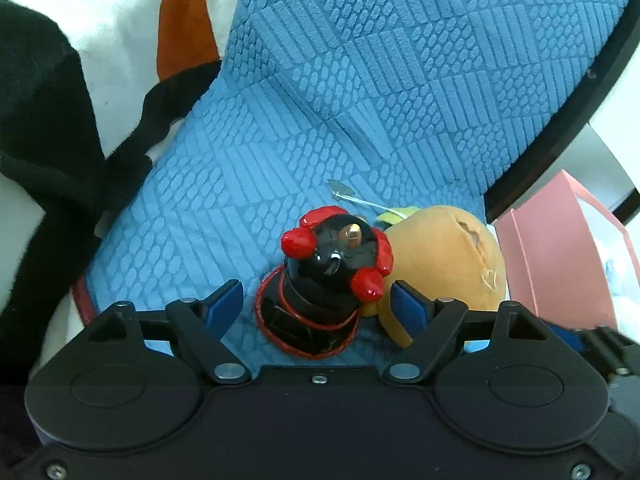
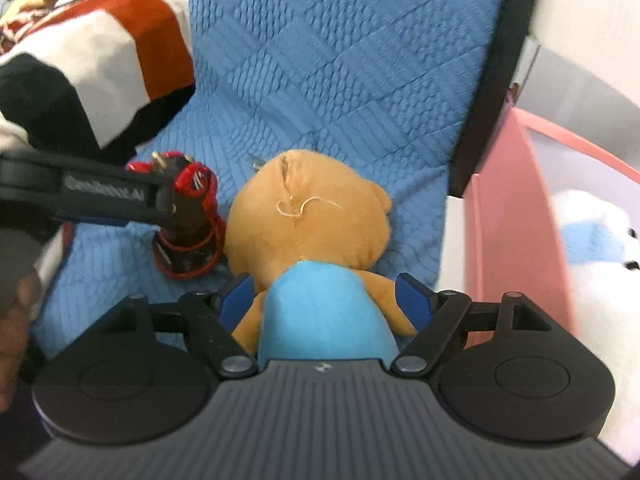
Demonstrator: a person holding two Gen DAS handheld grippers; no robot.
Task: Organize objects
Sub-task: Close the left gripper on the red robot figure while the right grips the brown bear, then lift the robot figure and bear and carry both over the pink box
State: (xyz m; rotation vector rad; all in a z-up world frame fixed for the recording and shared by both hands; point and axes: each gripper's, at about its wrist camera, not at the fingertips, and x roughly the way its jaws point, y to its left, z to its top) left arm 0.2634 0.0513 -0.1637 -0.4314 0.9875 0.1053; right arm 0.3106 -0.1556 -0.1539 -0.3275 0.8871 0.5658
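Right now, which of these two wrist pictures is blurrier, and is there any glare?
The right wrist view is softer: the striped blanket and white plush smear. The left wrist view is sharp, with highlights glinting on the glossy black and red figurine. Both bend straight edges, fisheye style.

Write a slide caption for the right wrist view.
Open right gripper straddling a tan plush bear in a blue shirt on a blue quilted cover.

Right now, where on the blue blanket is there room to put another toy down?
The wide stretch of blue blanket beyond the black-and-red figurine, between the striped cloth and the black edge, is bare. Near the front it is crowded: the figurine and the orange plush toy sit close together with both grippers around them.
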